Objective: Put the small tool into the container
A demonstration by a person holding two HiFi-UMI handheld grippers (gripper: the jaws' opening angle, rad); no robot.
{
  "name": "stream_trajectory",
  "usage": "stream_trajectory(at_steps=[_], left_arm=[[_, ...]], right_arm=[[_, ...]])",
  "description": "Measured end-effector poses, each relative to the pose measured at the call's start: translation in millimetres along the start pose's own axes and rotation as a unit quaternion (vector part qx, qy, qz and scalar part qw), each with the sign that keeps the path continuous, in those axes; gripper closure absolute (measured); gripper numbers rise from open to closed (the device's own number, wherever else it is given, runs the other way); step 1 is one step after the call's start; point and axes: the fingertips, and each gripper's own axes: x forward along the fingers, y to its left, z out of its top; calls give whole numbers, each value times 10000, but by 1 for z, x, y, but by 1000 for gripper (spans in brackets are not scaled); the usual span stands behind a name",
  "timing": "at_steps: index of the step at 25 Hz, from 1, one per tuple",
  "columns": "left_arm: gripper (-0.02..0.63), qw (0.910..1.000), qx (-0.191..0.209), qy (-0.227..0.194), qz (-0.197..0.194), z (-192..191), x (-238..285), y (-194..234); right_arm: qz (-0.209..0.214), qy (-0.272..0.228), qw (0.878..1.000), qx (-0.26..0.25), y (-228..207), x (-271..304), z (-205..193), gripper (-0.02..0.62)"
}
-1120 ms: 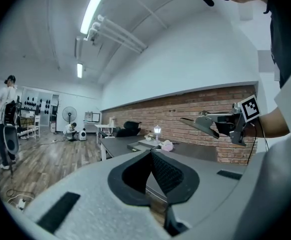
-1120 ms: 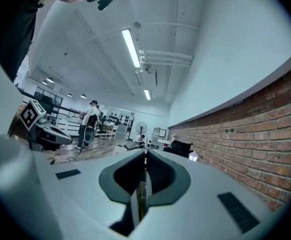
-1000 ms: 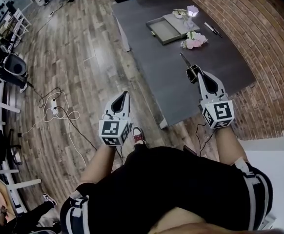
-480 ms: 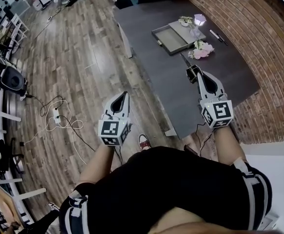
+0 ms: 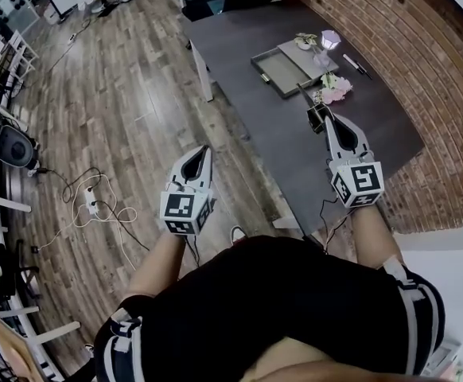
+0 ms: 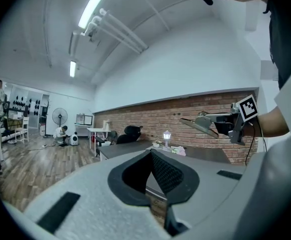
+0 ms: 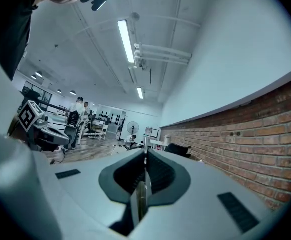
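In the head view my right gripper (image 5: 317, 118) is held over the near part of the dark table (image 5: 239, 38), shut on a thin small tool (image 5: 304, 97) that sticks out ahead towards the far end. The right gripper view shows the same tool (image 7: 141, 196) edge-on between the closed jaws. An open grey tray, the container (image 5: 277, 68), lies farther along the table, beyond the tool's tip. My left gripper (image 5: 204, 152) hangs over the wooden floor left of the table, shut with nothing in it.
Beside the tray are a flat grey panel (image 5: 313, 54), a small lamp (image 5: 329, 39), pink flowers (image 5: 333, 91) and a pen (image 5: 352, 64). A brick wall (image 5: 422, 62) runs along the table's right side. Cables (image 5: 96, 205) lie on the floor at left.
The table and tray have slid nearer and lower in the head view as the person stepped closer. Both grippers keep their pose, the right still holding the tool.
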Motion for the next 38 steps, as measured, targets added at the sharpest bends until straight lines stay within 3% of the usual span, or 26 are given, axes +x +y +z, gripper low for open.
stream_trajectory(at_steps=[8,21,32,38], left_arm=[[597,9997,66,-59,-235,8,12,18],[597,10000,44,15,-80,4,19,34],[597,9994,235,-231,-106,30,56,50],[597,9991,203,-195,-312,36,95,49]], right_arm=[[-204,-13,9996,188,6,13,7,592],[-76,-118,9991,393,6,43,1,592],[-235,-244,9989,312,-26,81,2,592],[-265,-274,9990,240,-47,104,5,592]])
